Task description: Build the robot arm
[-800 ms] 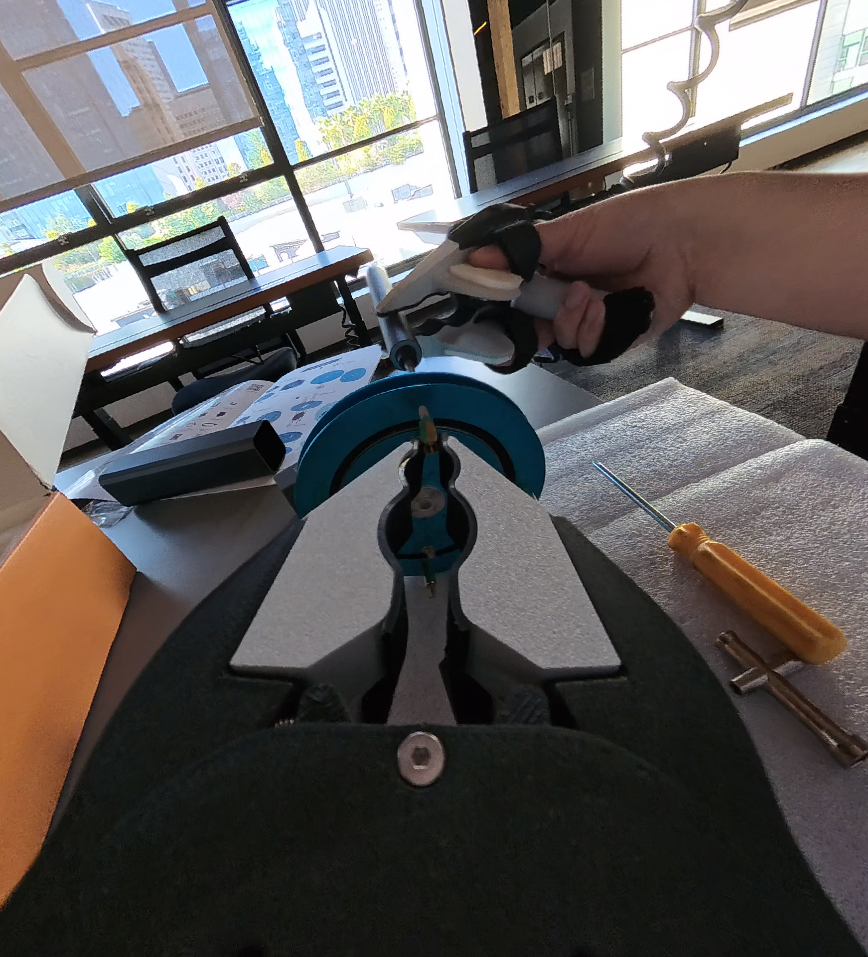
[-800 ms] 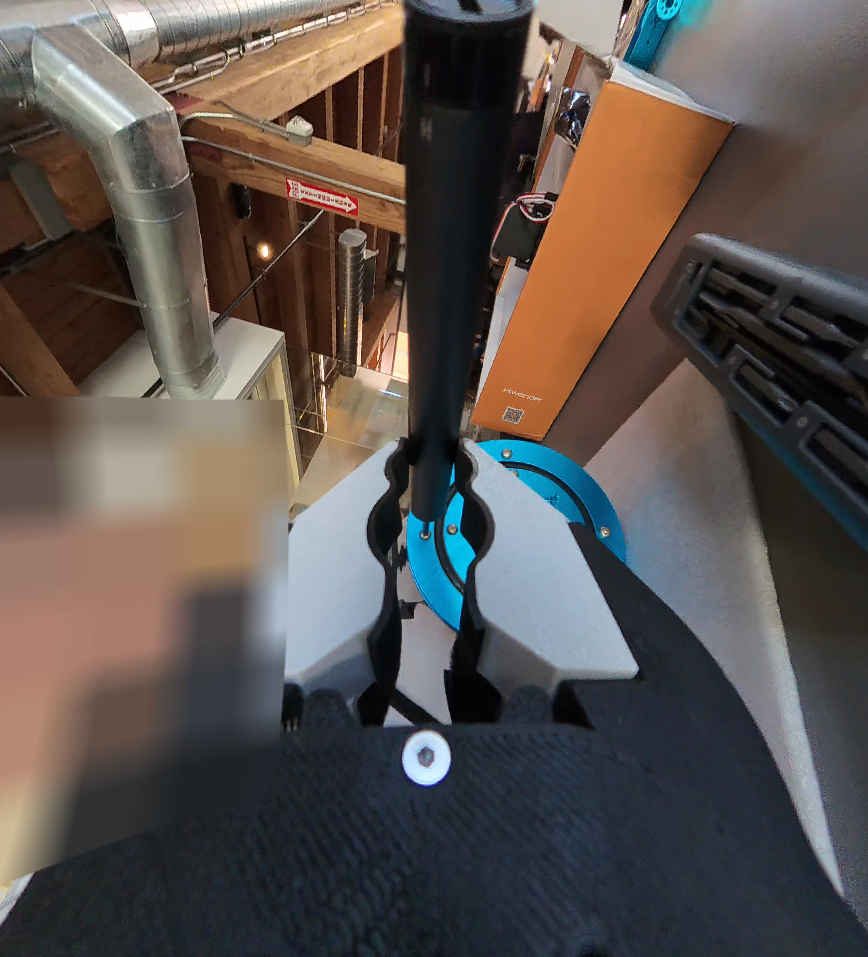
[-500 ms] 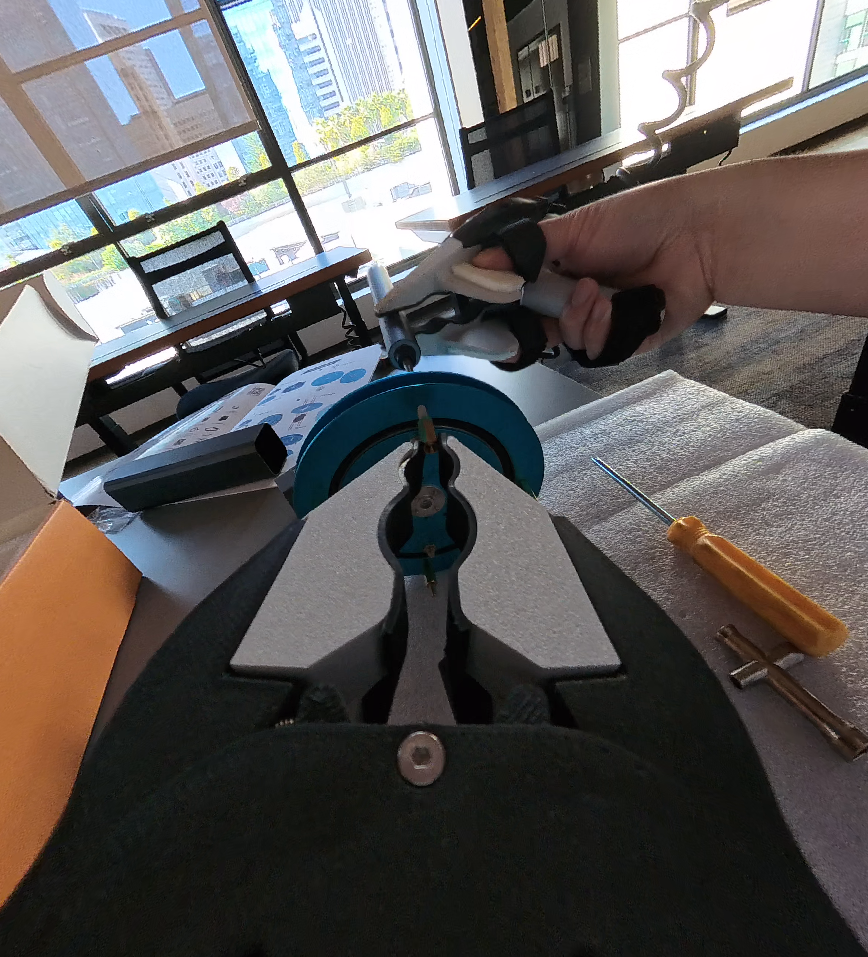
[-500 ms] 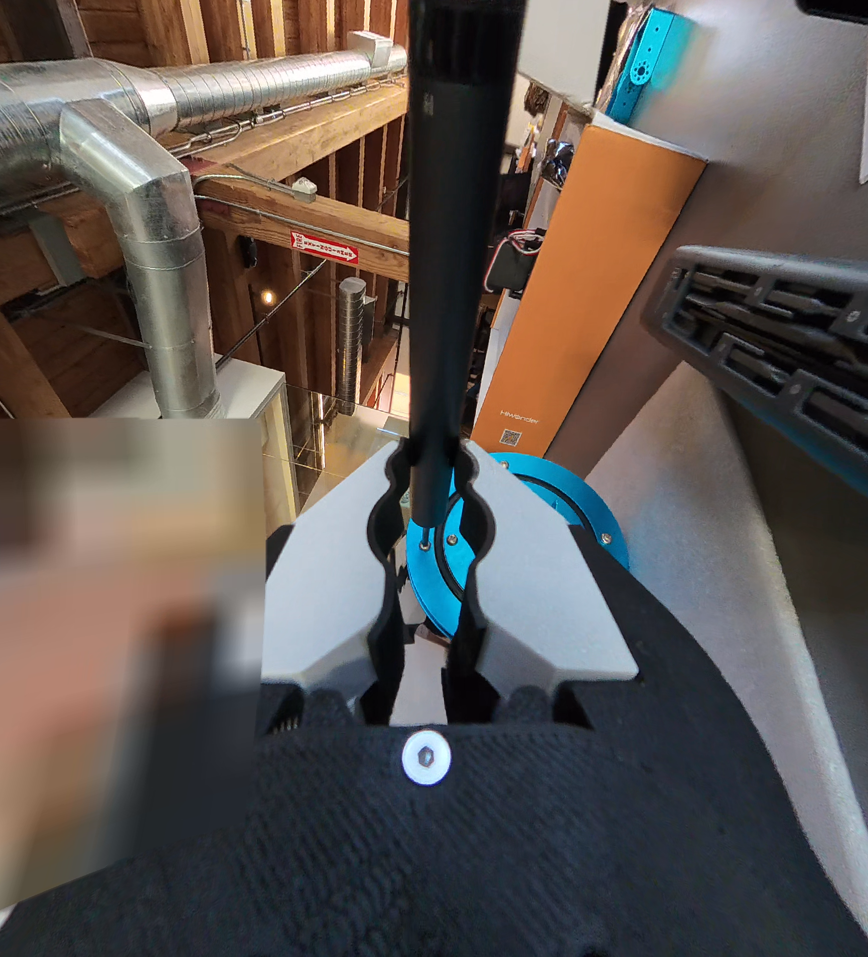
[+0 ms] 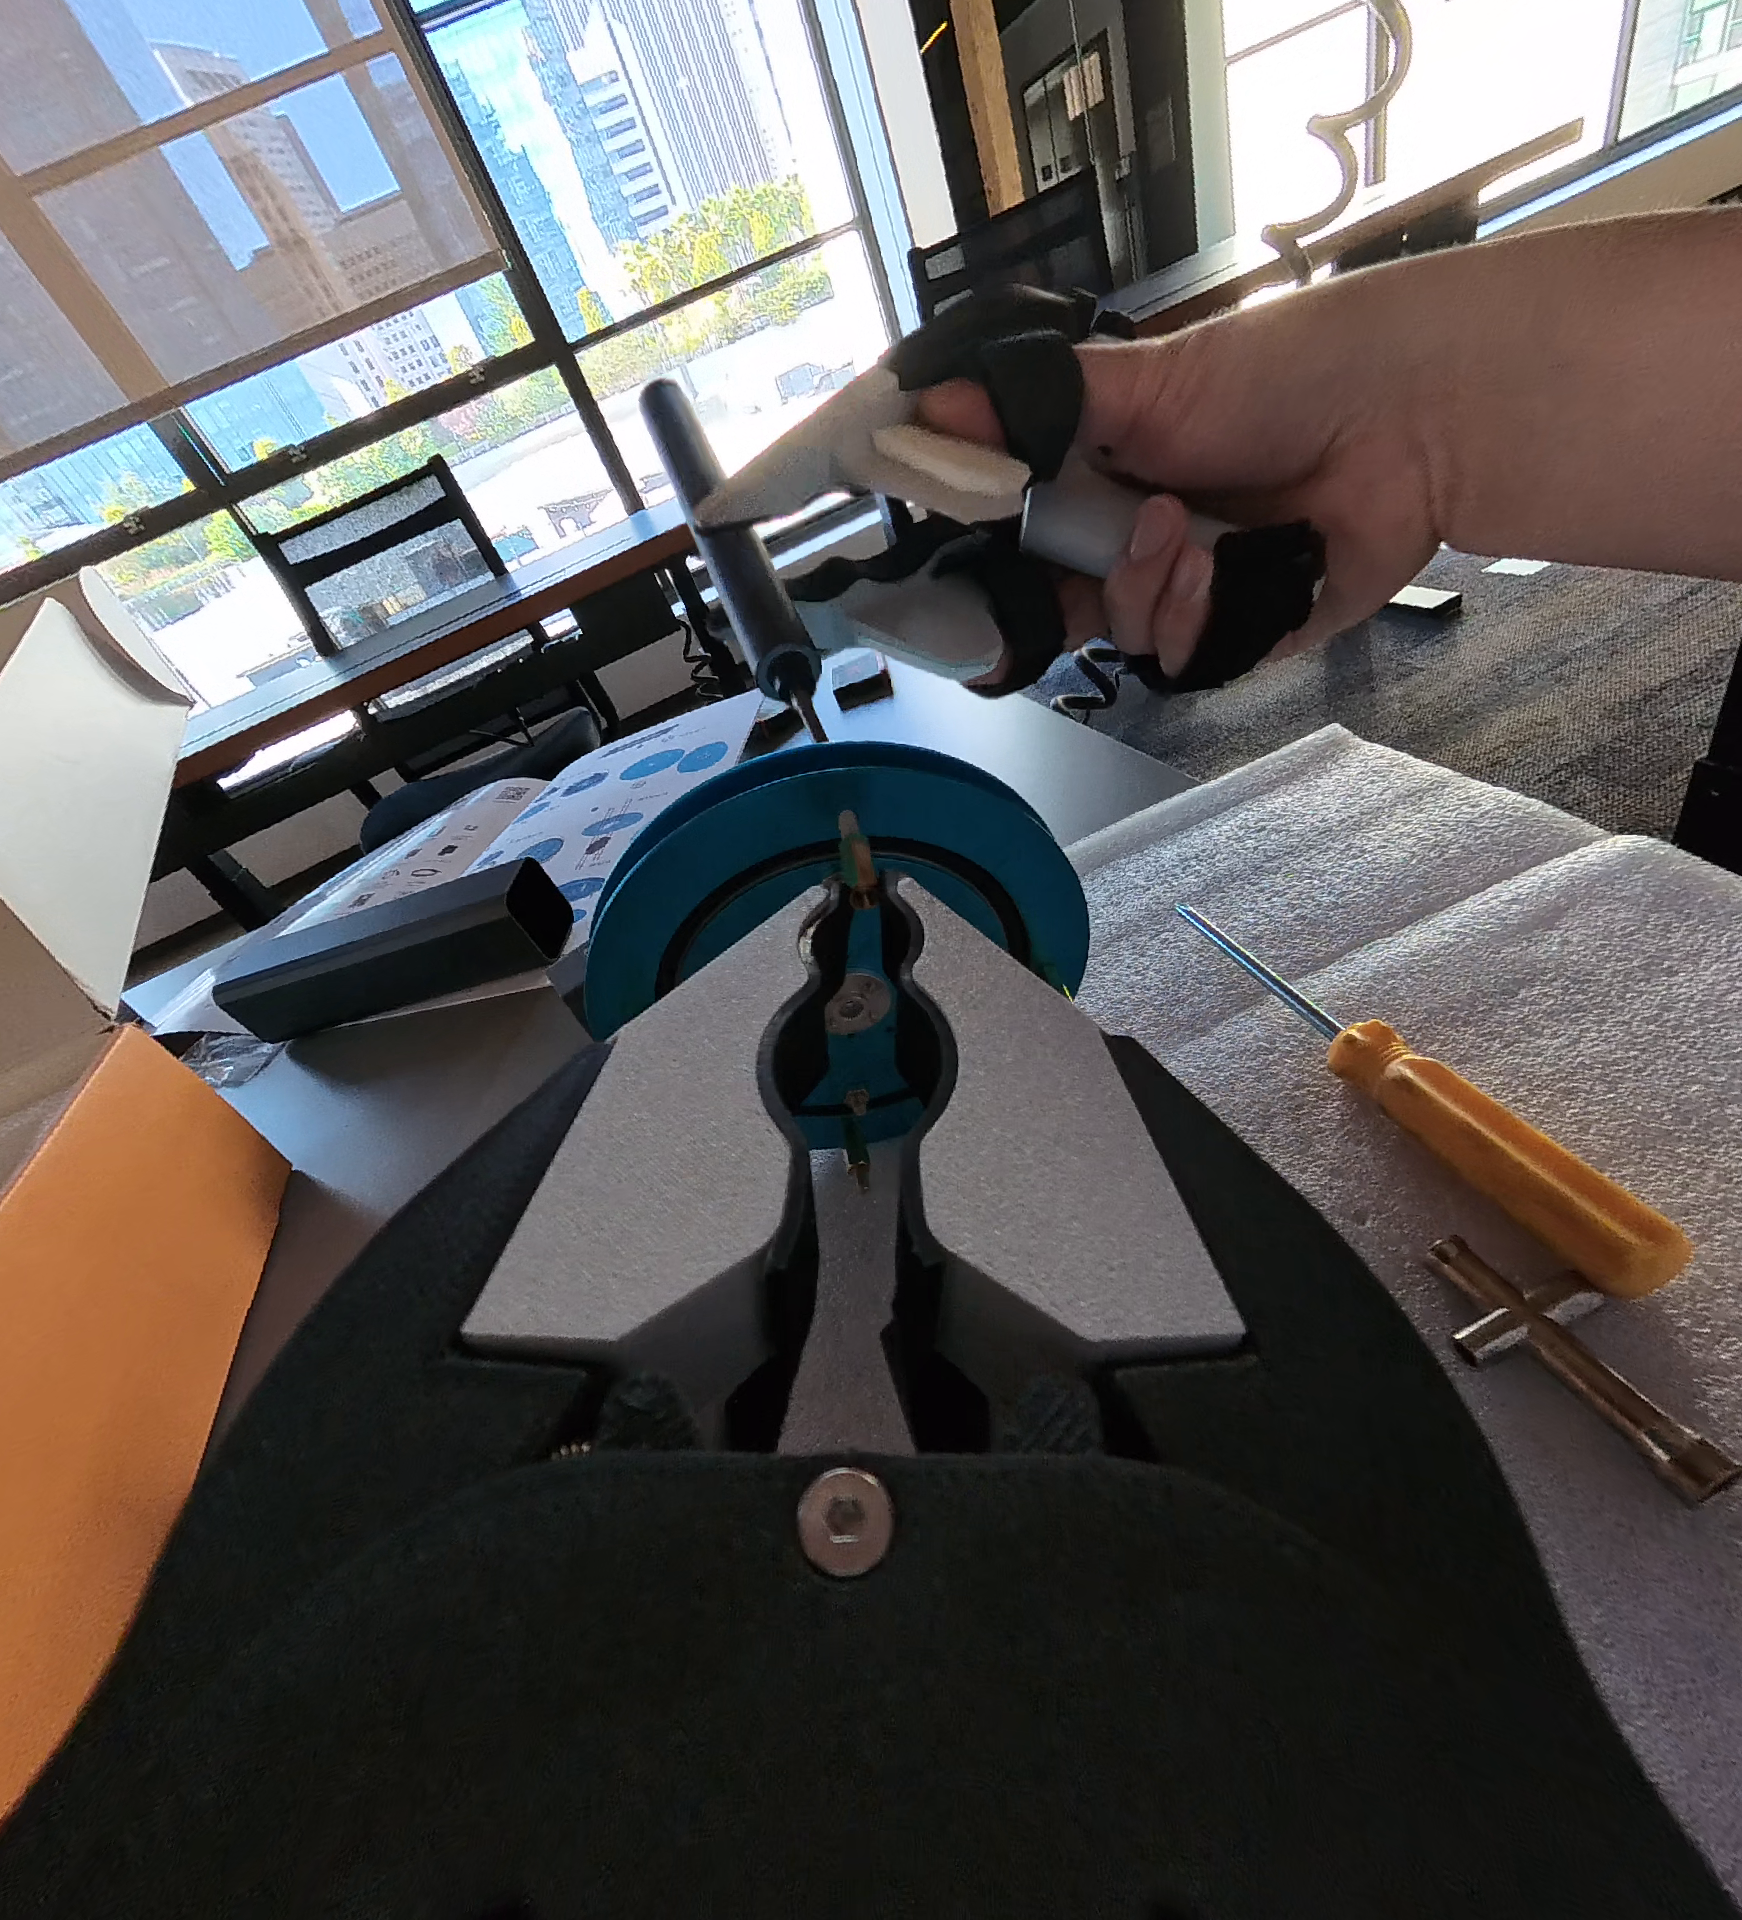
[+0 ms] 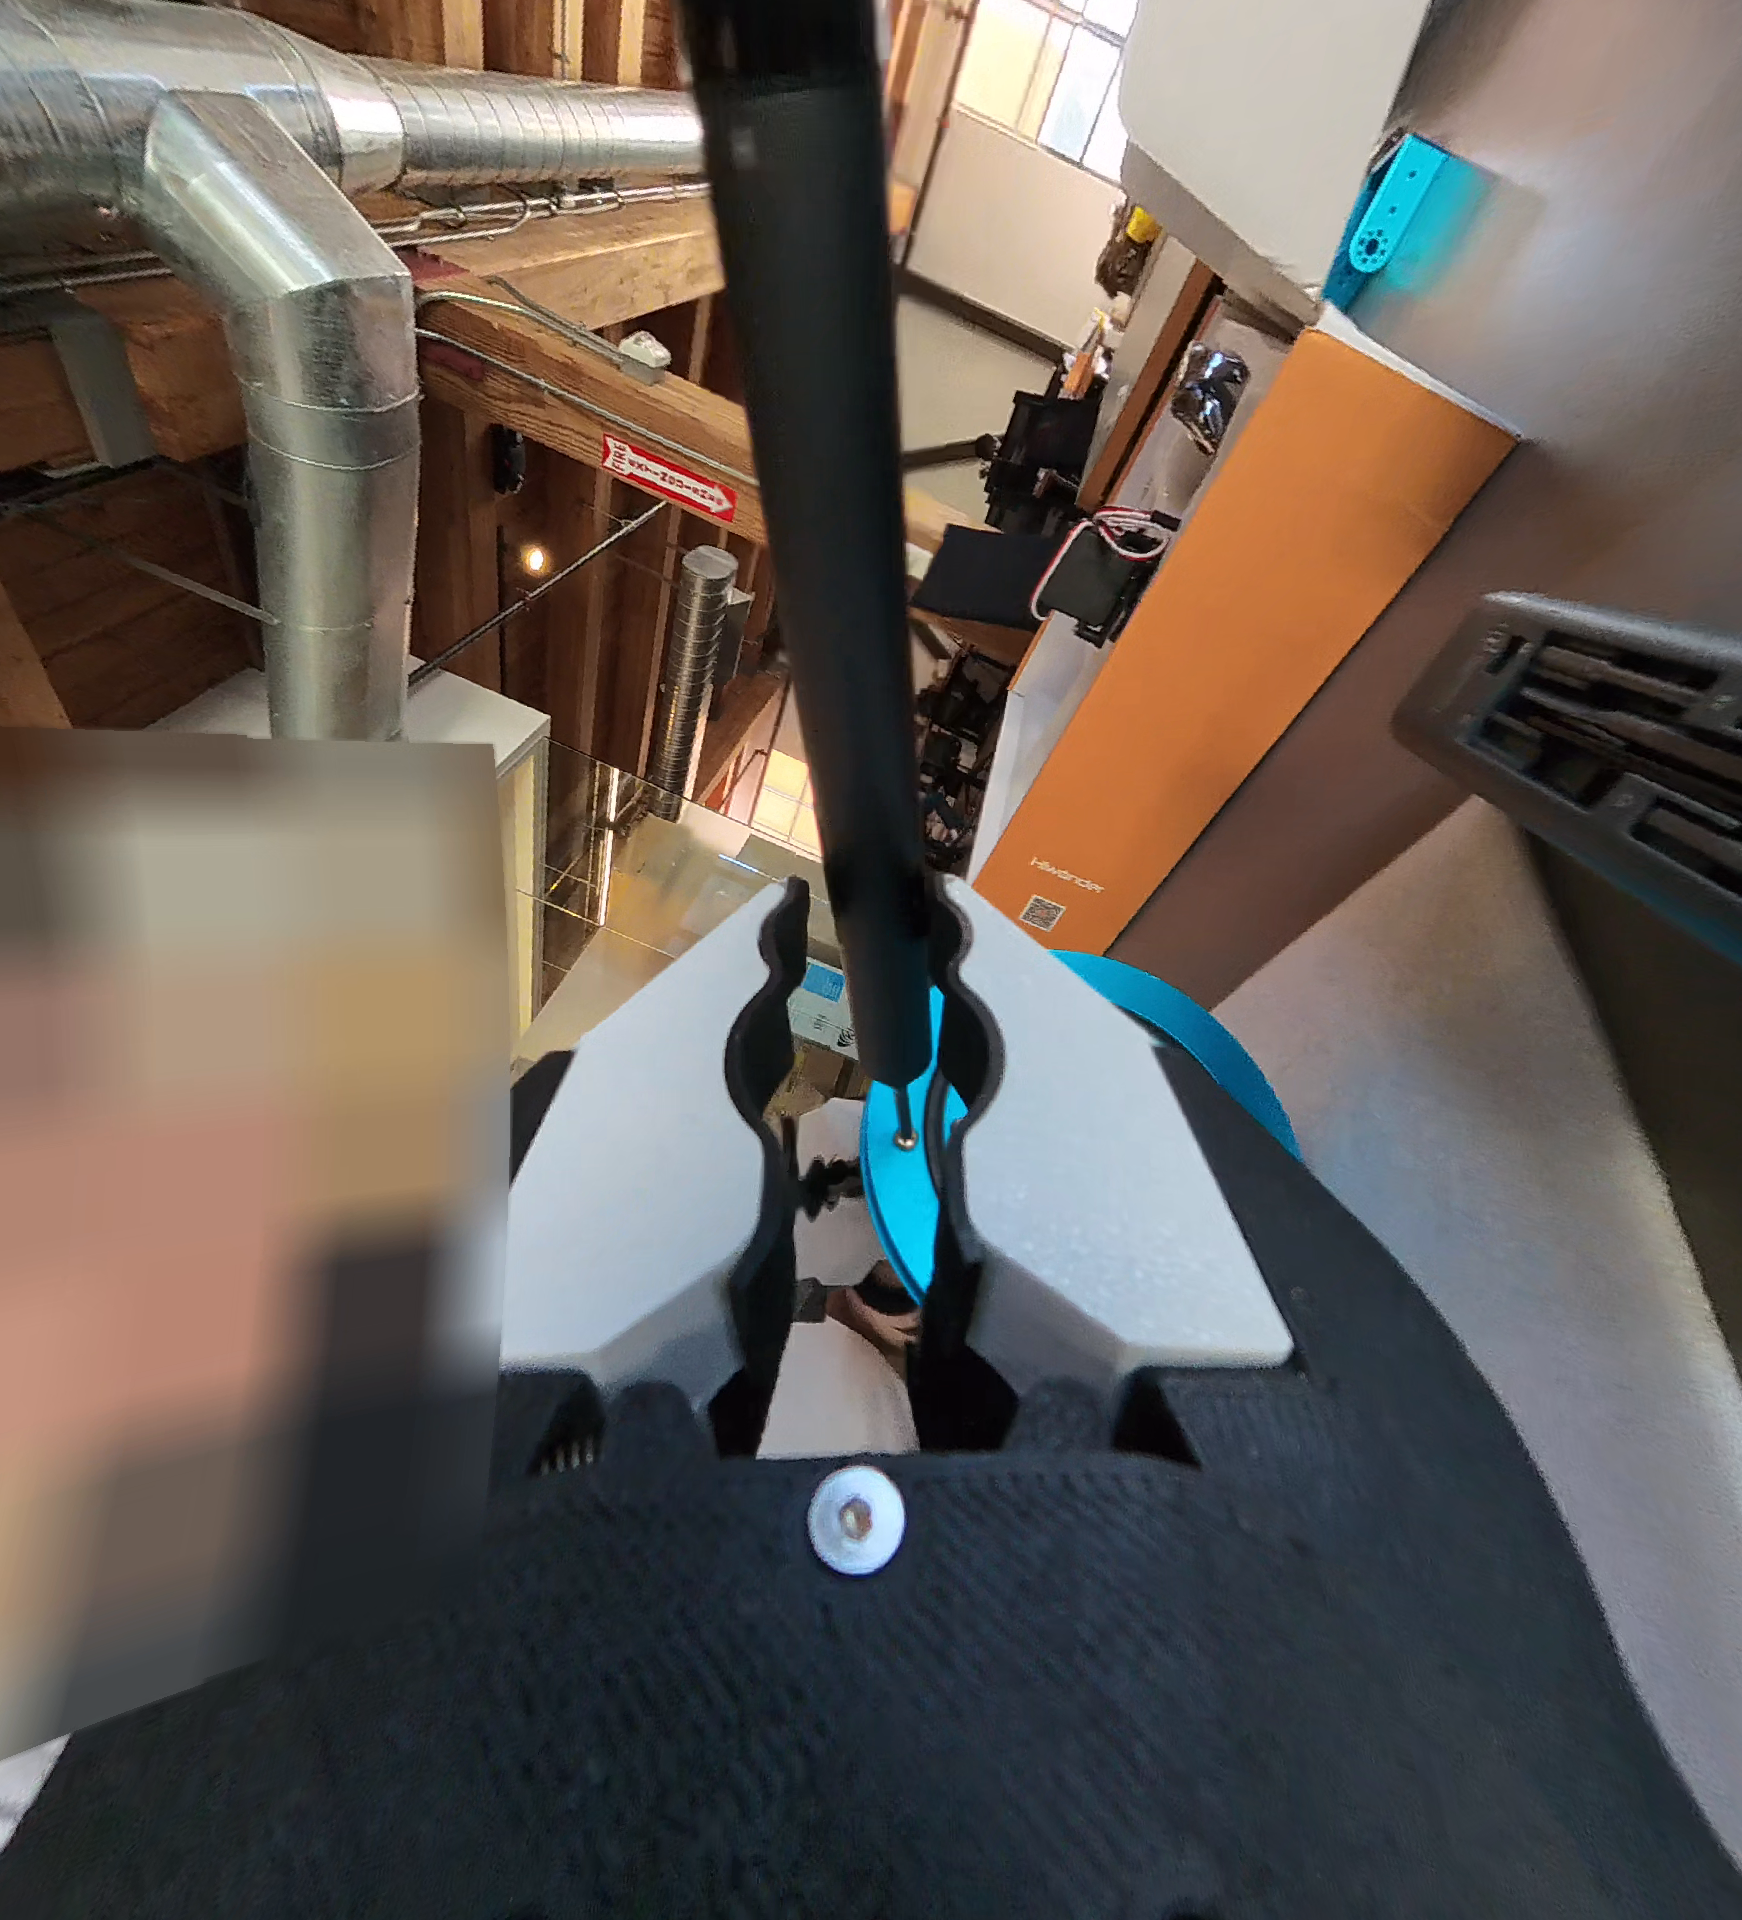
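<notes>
While the blue disc [image 5: 836,873] is standing on edge on the grey bench [image 5: 379,1101], the left hand-held gripper [image 5: 851,997] is pinching it through the middle, its grey fingers [image 5: 659,1174] pressed onto a blue cross-piece that carries a silver bolt and two small brass fittings. The right hand-held gripper [image 6: 872,997] is clamping a slim black screwdriver [image 6: 825,540] — the shaft is sitting against the right finger, with a gap showing on the other side. The driver's thin tip is meeting a brass screw [image 6: 906,1140] on the disc's [image 6: 898,1195] face, near the rim.

In the left wrist view the same driver [image 5: 721,551] is slanting down onto the top of the disc, held by the right hand-held gripper [image 5: 742,509] in a person's hand [image 5: 1241,488].

A yellow-handled screwdriver [image 5: 1469,1153] and a metal cross wrench [image 5: 1573,1361] are lying touching on white foam sheeting [image 5: 1469,914] to the right — well clear of the disc. To the left are lying a dark rectangular tube [image 5: 399,956], a printed sheet [image 5: 576,800] and an orange box [image 5: 46,1299] with its flap open.
</notes>
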`<control>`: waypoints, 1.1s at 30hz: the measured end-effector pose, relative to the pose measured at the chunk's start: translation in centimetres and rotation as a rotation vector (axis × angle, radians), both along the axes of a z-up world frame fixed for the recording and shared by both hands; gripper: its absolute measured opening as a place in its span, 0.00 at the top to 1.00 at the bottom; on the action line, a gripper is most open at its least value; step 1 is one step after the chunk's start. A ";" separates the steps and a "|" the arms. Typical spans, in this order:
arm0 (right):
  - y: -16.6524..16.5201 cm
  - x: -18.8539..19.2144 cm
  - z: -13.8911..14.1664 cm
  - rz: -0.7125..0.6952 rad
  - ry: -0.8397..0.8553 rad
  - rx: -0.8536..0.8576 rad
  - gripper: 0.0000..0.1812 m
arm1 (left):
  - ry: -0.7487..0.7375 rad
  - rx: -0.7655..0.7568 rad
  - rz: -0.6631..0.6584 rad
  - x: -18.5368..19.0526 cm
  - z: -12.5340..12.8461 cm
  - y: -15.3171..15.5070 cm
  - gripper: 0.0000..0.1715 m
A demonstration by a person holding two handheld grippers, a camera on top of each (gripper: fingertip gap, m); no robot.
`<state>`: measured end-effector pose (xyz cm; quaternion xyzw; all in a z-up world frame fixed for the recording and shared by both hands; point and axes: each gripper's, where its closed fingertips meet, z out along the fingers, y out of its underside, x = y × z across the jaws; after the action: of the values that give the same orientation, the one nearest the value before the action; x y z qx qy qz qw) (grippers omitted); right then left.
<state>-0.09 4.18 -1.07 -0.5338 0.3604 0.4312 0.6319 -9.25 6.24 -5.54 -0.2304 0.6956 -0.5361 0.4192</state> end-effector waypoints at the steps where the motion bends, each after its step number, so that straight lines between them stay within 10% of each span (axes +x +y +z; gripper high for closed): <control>1: 0.0 0.0 0.2 -0.003 -0.002 0.005 0.88 | 0.000 0.001 0.000 0.0 0.0 0.0 0.98; 33: -0.1 0.0 -2.9 0.089 0.106 -0.406 0.90 | 0.022 -0.015 -0.025 -0.1 -0.1 -0.2 0.98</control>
<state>-0.05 4.11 -3.98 -0.6421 0.4486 0.4047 0.4719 -9.38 6.00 -5.65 -0.2304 0.6989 -0.5440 0.4031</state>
